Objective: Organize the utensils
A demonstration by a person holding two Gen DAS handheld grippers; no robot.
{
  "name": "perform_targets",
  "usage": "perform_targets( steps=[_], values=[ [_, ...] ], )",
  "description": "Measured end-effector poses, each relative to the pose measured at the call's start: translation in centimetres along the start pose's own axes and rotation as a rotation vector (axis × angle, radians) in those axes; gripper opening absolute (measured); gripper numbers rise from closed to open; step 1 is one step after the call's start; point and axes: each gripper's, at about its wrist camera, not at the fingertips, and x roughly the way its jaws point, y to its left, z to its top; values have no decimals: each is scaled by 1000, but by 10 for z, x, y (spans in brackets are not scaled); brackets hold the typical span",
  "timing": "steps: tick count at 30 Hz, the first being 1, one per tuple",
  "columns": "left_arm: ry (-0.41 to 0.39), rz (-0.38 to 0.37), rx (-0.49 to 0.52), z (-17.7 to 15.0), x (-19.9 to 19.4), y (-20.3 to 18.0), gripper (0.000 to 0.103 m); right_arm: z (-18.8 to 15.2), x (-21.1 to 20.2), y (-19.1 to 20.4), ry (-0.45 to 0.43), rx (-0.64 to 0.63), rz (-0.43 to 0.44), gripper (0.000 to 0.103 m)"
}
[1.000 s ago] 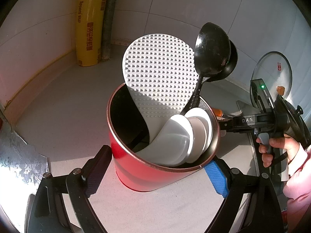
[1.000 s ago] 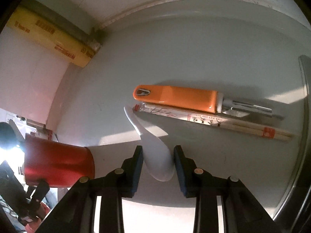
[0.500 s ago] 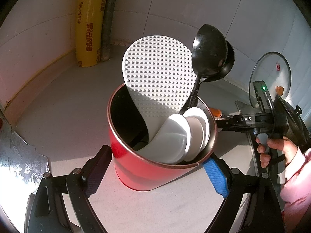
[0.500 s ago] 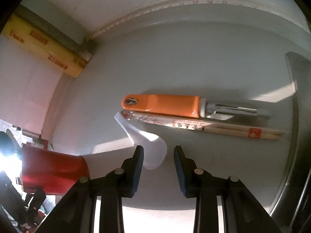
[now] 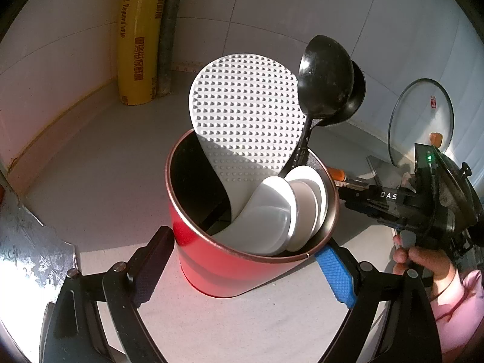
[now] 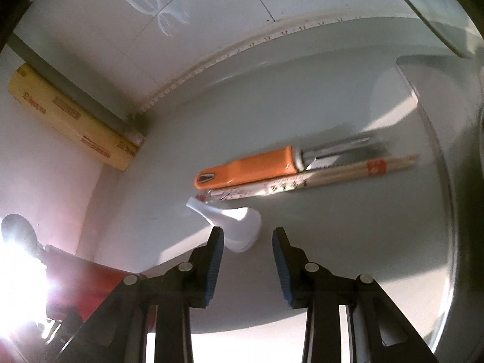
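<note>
My left gripper [image 5: 245,242] is shut on a red utensil holder [image 5: 242,275], one pad on each side of its wall. Inside stand a white dimpled rice paddle [image 5: 245,115], a black ladle [image 5: 326,87] and several white spoons [image 5: 272,211]. My right gripper [image 6: 248,233] is open above the counter. A white spoon [image 6: 239,227] lies just ahead of its left fingertip, clear of the right pad. Beyond the spoon lie an orange-handled peeler [image 6: 251,171] and sleeved chopsticks [image 6: 317,178]. The red holder [image 6: 99,281] shows at lower left in the right wrist view.
A yellow cling-wrap roll [image 5: 139,36] leans in the wall corner. A glass lid [image 5: 420,121] stands against the wall at the right, beside a hand [image 5: 420,260] in a pink sleeve. Crinkled foil [image 5: 27,242] edges the counter at the left. A curved metal rim [image 6: 447,211] bounds the right side.
The white spoon filled the gap between my right fingers; now it lies ahead of the left fingertip. The right view has drawn back and rolled. The left gripper and holder have not moved.
</note>
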Motion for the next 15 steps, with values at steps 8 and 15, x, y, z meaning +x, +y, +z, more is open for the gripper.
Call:
perform_targets(
  steps=[8, 15],
  values=[
    [4, 1, 9, 1, 0, 0, 92, -7, 8, 3, -41, 29, -40, 36],
    [7, 2, 11, 1, 1, -1, 92, -7, 9, 3, -74, 19, -81, 32]
  ],
)
